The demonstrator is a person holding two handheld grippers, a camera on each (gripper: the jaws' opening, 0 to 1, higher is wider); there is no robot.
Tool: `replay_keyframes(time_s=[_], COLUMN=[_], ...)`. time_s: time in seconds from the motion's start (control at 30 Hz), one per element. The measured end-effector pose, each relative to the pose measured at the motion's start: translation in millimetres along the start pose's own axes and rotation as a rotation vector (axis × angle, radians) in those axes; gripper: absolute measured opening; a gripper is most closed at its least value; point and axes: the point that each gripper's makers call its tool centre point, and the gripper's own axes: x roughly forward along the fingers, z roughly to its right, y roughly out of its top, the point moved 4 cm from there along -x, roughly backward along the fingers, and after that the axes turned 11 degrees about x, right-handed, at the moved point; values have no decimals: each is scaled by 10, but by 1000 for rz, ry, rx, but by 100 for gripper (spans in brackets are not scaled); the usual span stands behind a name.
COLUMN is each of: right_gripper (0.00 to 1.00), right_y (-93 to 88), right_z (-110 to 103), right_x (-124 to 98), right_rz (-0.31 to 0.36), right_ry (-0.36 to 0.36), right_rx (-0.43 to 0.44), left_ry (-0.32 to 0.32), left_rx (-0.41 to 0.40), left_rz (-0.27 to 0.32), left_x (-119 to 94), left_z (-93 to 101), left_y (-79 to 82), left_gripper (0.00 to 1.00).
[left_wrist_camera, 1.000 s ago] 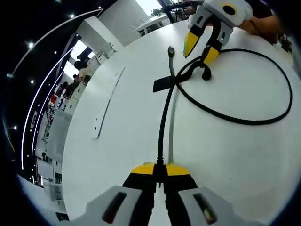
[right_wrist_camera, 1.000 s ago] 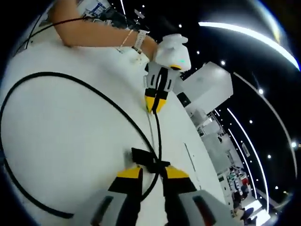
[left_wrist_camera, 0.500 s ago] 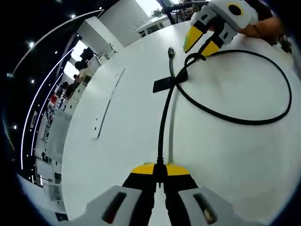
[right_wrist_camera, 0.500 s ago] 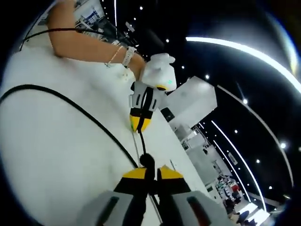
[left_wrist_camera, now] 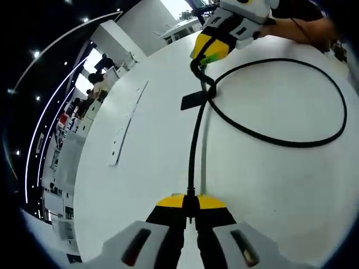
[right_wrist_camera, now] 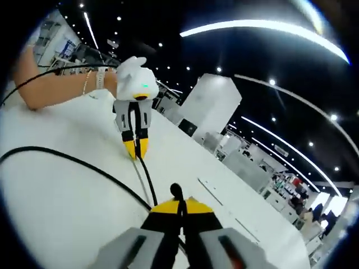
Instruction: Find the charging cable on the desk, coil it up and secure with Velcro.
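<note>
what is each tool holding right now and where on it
Both hold the black charging cable. The left tool is shut on its straight run; the right tool is shut near its plug end, by the Velcro strap.

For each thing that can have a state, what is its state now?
charging cable: one loose loop on the desk, not yet coiled tight
Velcro strap: open, lying flat at the cable crossing
left gripper: shut on the cable
right gripper: shut on the cable end
</note>
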Motion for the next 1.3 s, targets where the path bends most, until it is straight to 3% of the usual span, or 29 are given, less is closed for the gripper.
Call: replay_keyframes(time_s=[0.17, 0.43, 0.53, 0.77, 0.87, 1.17, 1.3], right_gripper=[2, 2, 2, 2, 2, 3, 3], right_y=[-99, -269, -274, -282, -297, -330, -313], right_z=[3, -5, 1, 51, 61, 70, 55], right_x=[150, 290, 294, 384, 377, 346, 342], right_rz=[-71, -204, -212, -371, -392, -380, -387], right_ry=[22, 48, 46, 103, 109, 101, 105], right_rx=[56, 68, 65, 139, 211, 315, 292], left_ry=[0, 0, 0, 2, 2, 11, 12], left_rx=[0, -1, -2, -4, -10, -32, -38], left_rz=[2, 3, 4, 9, 21, 55, 58], left_x=[0, -2, -2, -1, -1, 16, 17], left_z=[1, 0, 0, -5, -13, -27, -34], left_y=[-3, -9, -9, -20, -34, -37, -42], left_gripper=[7, 7, 7, 7, 7, 7, 7])
